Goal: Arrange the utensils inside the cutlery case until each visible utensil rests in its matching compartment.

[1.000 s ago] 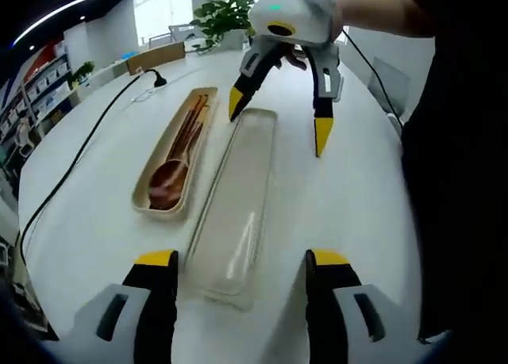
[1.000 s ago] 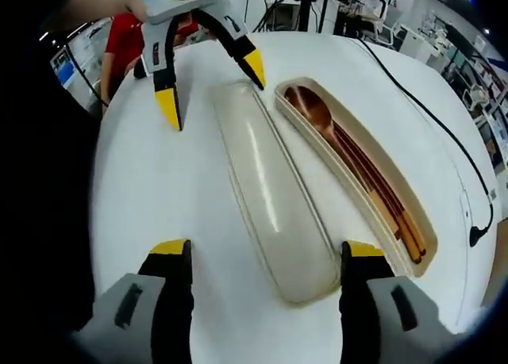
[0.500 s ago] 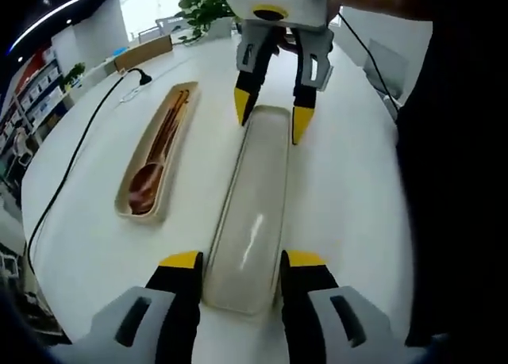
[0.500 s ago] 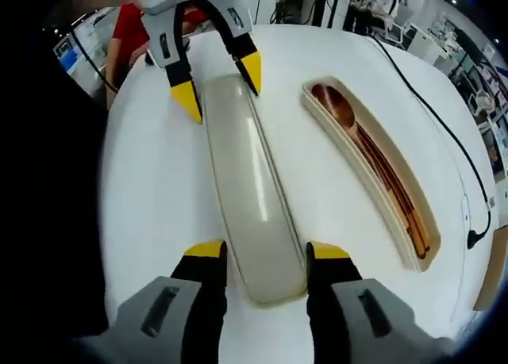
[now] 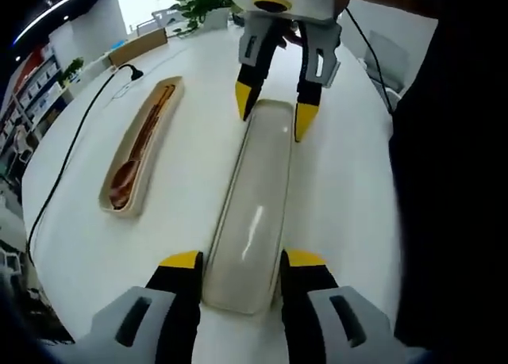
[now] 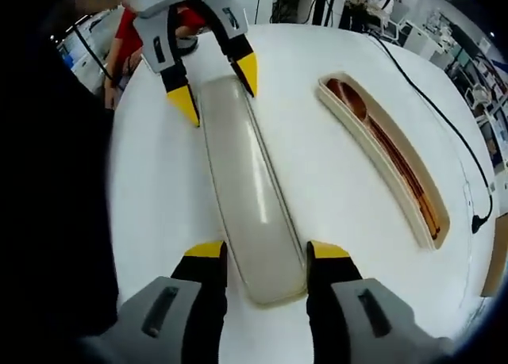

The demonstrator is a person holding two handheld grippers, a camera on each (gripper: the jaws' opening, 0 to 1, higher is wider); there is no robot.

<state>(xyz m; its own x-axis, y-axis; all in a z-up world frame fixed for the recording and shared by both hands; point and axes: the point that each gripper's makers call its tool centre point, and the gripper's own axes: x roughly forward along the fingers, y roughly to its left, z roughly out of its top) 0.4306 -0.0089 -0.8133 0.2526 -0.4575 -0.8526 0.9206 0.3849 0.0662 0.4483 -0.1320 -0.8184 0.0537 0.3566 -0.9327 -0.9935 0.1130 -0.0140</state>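
The left gripper [image 5: 240,258] and right gripper [image 6: 259,250] each clamp one end of the translucent lid [image 5: 255,205], which lies flat on the white table [image 5: 341,182]. The beige case base [image 5: 140,152], holding the wooden spoon [image 5: 125,182], lies nearby.

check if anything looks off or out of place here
The lid lies on the table, apart from the case that holds the spoon. Each hand-held gripper brackets one end. Nothing spilled or damaged.
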